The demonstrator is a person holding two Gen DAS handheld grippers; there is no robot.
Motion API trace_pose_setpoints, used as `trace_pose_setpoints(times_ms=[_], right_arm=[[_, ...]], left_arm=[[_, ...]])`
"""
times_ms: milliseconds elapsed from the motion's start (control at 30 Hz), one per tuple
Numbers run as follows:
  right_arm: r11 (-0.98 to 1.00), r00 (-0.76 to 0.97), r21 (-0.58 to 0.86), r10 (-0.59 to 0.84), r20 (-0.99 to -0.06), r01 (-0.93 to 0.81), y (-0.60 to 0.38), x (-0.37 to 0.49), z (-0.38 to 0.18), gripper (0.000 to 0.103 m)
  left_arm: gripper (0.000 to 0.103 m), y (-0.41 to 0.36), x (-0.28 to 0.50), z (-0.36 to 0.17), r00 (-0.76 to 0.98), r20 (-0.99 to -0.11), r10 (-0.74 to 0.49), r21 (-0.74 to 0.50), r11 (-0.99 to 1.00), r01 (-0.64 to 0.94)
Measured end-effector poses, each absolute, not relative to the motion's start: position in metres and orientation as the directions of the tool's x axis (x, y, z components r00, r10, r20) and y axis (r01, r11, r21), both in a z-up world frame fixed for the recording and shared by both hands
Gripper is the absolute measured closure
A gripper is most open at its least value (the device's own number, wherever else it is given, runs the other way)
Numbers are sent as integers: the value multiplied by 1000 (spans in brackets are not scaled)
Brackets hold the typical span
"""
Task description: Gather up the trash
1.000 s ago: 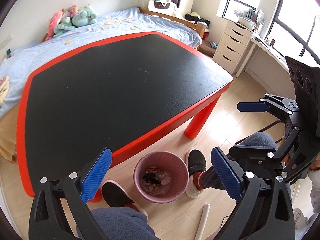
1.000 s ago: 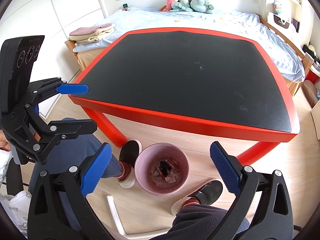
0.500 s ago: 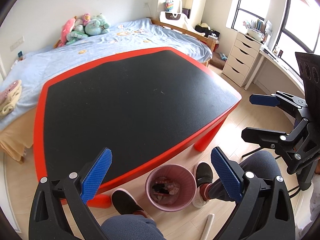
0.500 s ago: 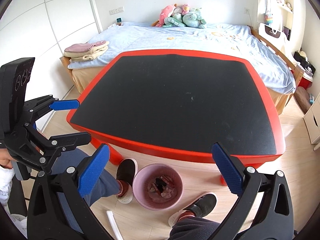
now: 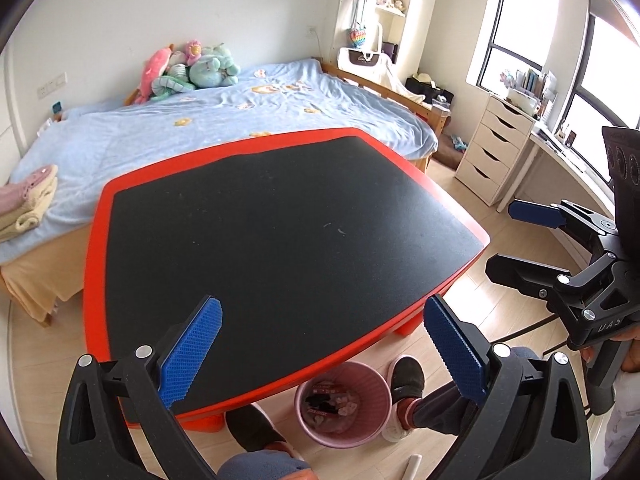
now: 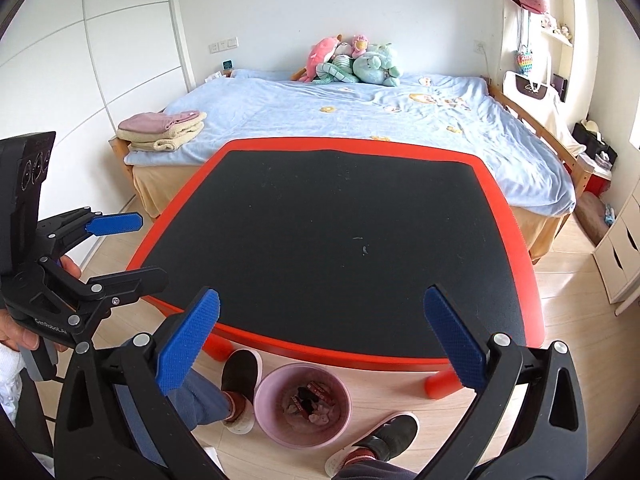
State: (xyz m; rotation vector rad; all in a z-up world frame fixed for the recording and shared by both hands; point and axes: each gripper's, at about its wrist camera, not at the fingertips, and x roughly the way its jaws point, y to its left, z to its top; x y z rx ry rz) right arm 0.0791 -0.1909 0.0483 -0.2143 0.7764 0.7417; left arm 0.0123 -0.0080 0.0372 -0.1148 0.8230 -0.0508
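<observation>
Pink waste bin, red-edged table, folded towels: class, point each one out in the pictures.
pink waste bin (image 6: pixel 267 420): right wrist view, on its left rim.
red-edged table (image 6: pixel 340 240): right wrist view, on the black top's middle.
folded towels (image 6: pixel 168 133): right wrist view, on the cream towel under the pink one.

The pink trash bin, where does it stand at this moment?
The pink trash bin stands on the wooden floor just in front of the red table, between the person's two slippered feet; both wrist views show it low in the centre.

Home bedroom, bed (image 6: pixel 400 120), plush toys (image 6: pixel 352 62)
</observation>
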Motion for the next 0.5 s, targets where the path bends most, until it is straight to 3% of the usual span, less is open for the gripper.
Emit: trace_pose_setpoints(times_ms=[500], right_arm=[[723,460,92,527,-715,-685,-181,80,43,3]], left_arm=[[6,-5,7,37,690,-723,-31,-96,994,-55]])
